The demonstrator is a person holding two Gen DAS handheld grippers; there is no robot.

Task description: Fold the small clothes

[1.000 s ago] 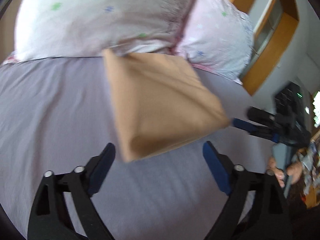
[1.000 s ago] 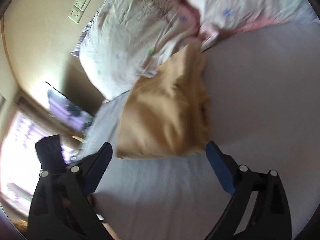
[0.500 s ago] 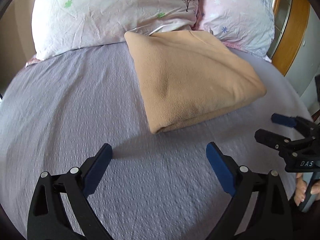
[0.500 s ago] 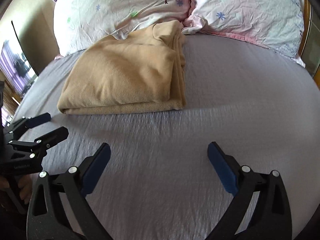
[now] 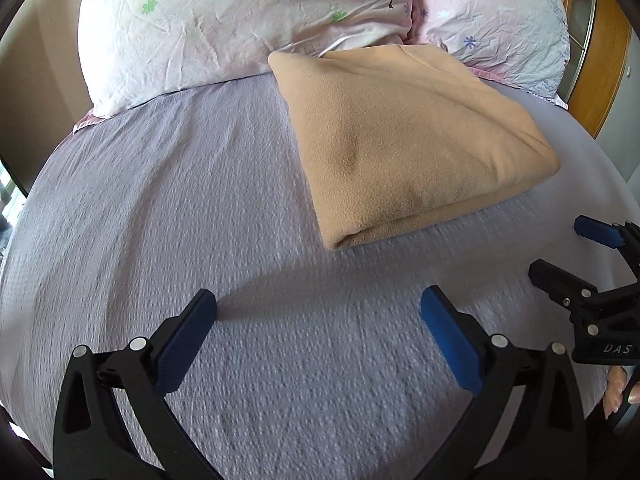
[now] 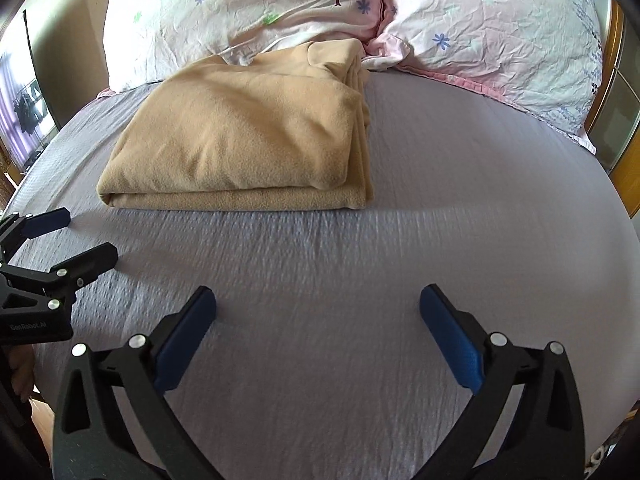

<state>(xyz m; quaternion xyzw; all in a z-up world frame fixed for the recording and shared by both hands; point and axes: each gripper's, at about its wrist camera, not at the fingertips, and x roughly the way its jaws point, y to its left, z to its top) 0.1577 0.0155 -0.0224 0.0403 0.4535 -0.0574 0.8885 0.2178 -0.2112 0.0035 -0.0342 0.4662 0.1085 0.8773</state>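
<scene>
A tan fleece garment (image 5: 404,140) lies folded into a thick rectangle on the lilac bed sheet (image 5: 168,208), its far end against the pillows. In the right wrist view the garment (image 6: 248,140) shows stacked layer edges on its right side. My left gripper (image 5: 318,308) is open and empty, low over the sheet in front of the garment. My right gripper (image 6: 318,306) is open and empty, also short of the garment. Each gripper shows in the other's view: the right gripper (image 5: 560,248) at right, the left gripper (image 6: 80,236) at left.
Two floral pillows (image 5: 240,16) (image 5: 500,16) lie along the head of the bed. A wooden headboard (image 5: 600,60) stands at the far right. A beige wall and a window (image 6: 24,108) are on the left.
Both grippers have drawn back from the garment and levelled out. The folded garment now lies still on the sheet, farther from both grippers.
</scene>
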